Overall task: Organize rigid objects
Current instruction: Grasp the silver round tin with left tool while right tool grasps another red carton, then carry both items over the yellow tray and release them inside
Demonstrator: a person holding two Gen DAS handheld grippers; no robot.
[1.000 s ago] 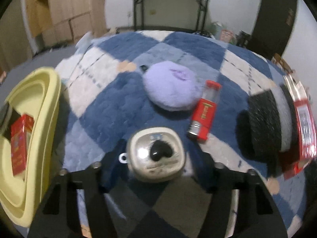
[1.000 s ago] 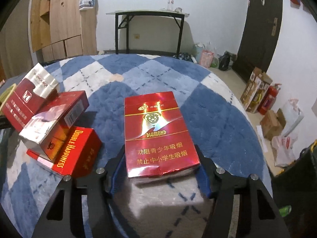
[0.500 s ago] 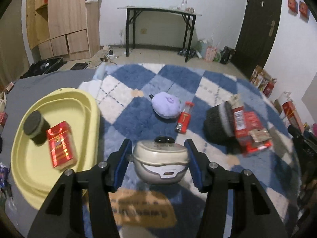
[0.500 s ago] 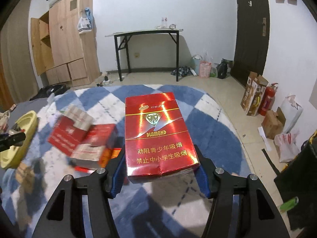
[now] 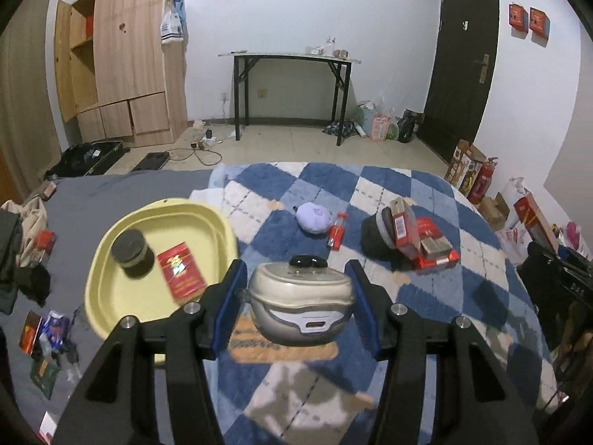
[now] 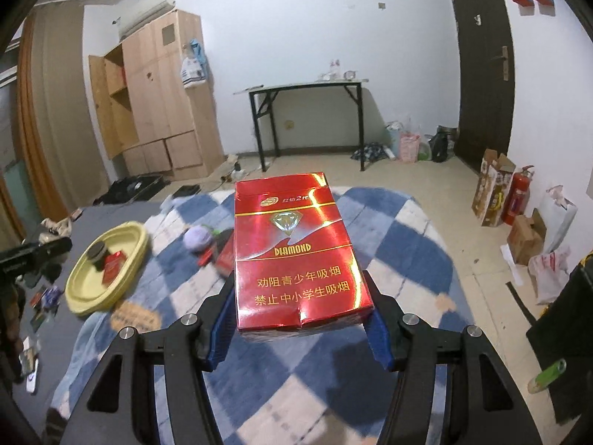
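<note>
Carrying level to yellow tray [image 5: 111, 230] | left gripper [image 5: 298, 296] clamps our cream case [image 5: 300, 296] | right gripper [image 6: 300, 307] clamps red carton [image 6: 296, 259]

The red pack [image 6: 296, 256] in the right gripper [image 6: 298, 324] fills the middle of the right wrist view and covers the rug [image 6: 400, 244] behind it; a red box [image 6: 225, 256] and a dark shape at its left edge are half hidden and blurred. The pack's underside and where the pads meet it can't be seen. In the tray [image 6: 79, 296], left of centre, a dark round thing [image 6: 97, 251] and a red pack are too smeared to read. In the left wrist view the cream case [image 5: 301, 302] hides the rug [image 5: 426, 189] under it, and the tray's [image 5: 96, 285] near rim sits behind the left gripper [image 5: 298, 307]. Litter [image 5: 44, 337] at lower left is too small to name. Both grippers' bodies run off the bottom edge.
</note>
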